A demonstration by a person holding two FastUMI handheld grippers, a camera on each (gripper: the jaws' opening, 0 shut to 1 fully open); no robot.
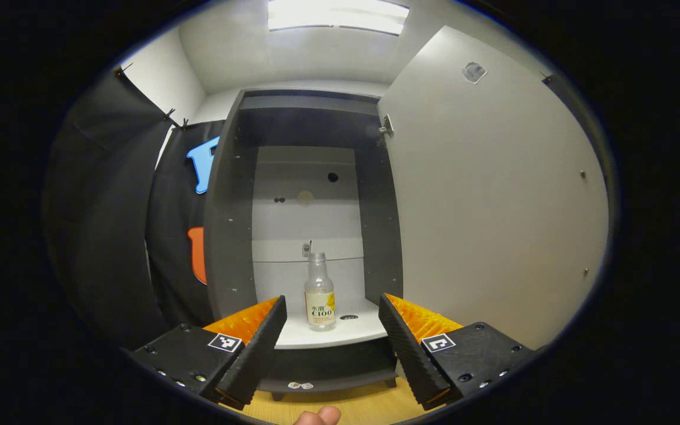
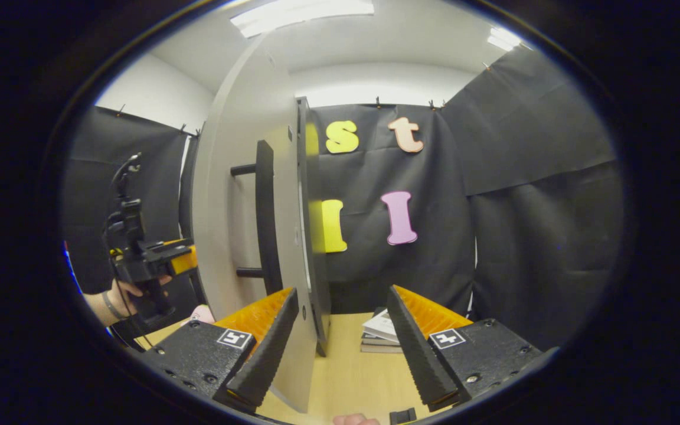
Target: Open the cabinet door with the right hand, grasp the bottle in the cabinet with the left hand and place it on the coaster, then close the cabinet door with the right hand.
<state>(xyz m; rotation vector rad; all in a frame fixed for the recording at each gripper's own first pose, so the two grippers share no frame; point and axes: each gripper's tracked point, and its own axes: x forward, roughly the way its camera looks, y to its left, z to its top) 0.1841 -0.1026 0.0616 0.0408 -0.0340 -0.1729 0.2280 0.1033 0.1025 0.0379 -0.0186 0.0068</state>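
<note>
Cabinet door [image 1: 493, 195] swung fully open, flat and matte. Clear plastic bottle [image 1: 320, 292] upright on smooth white shelf [image 1: 340, 333], free space either side. Left gripper [image 1: 333, 339] spread wide, short of bottle. Right gripper [image 2: 340, 342] open, straddling door edge; ridged pads [image 2: 269, 348].

Your left gripper [image 1: 332, 330] faces an open cabinet [image 1: 231, 236] mouth; only the bottle [image 1: 320, 292] stands on its shelf, room either side. The swung-out door [image 1: 493, 206] walls the right. Books [image 2: 382, 333] lie beyond its edge.
</note>
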